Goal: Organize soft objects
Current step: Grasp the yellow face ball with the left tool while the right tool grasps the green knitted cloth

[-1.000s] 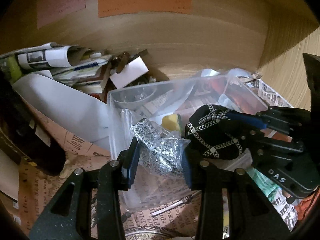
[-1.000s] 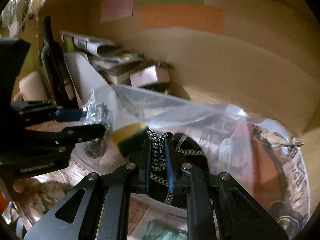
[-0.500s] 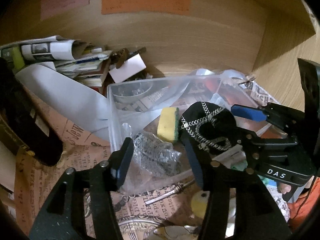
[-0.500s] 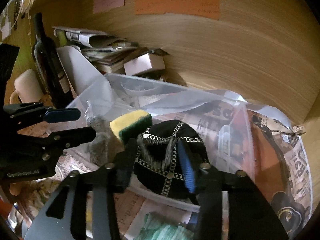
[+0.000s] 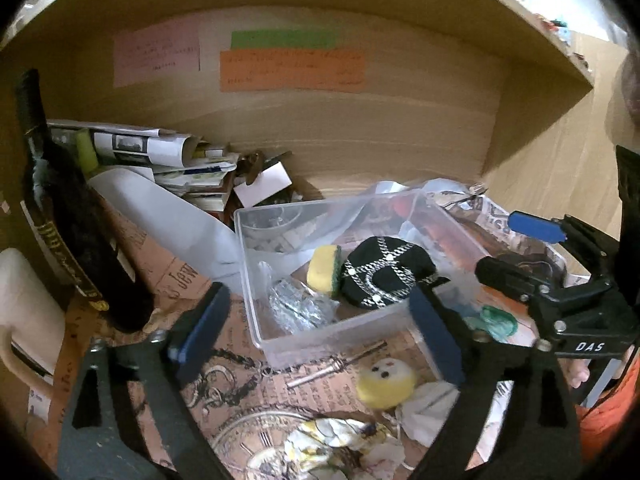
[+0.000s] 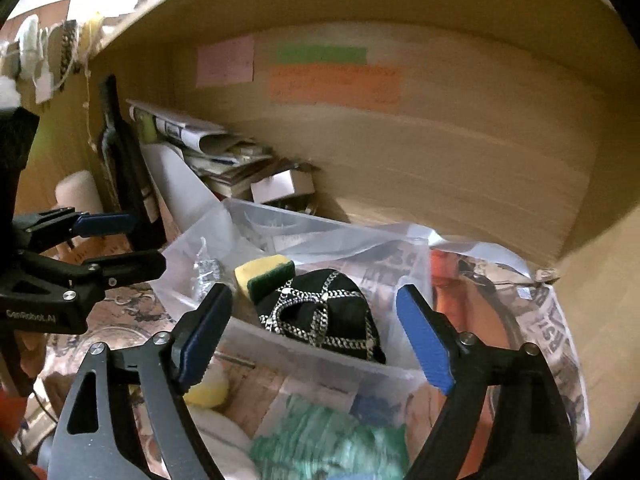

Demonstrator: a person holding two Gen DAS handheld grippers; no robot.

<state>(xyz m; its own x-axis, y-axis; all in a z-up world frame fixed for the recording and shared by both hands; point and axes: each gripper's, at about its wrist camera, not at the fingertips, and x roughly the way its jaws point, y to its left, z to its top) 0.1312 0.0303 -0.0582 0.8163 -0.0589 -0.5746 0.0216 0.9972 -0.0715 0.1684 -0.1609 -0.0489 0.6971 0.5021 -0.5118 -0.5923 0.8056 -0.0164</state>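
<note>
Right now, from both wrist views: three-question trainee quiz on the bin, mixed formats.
1. True or false: the black cap with silver chain pattern lies inside the clear plastic bin.
2. What touches the cap's left side in the left wrist view? A) yellow-green sponge B) dark bottle C) metal pin
3. Fill in: the left gripper and right gripper hold ____.

Key: 1 true; 2 A, the sponge; 3 nothing, jaws opening.

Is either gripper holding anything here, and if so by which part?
Nothing is held. Both the left gripper and right gripper are opening, empty; the black cap lies released in the clear bin.
</note>
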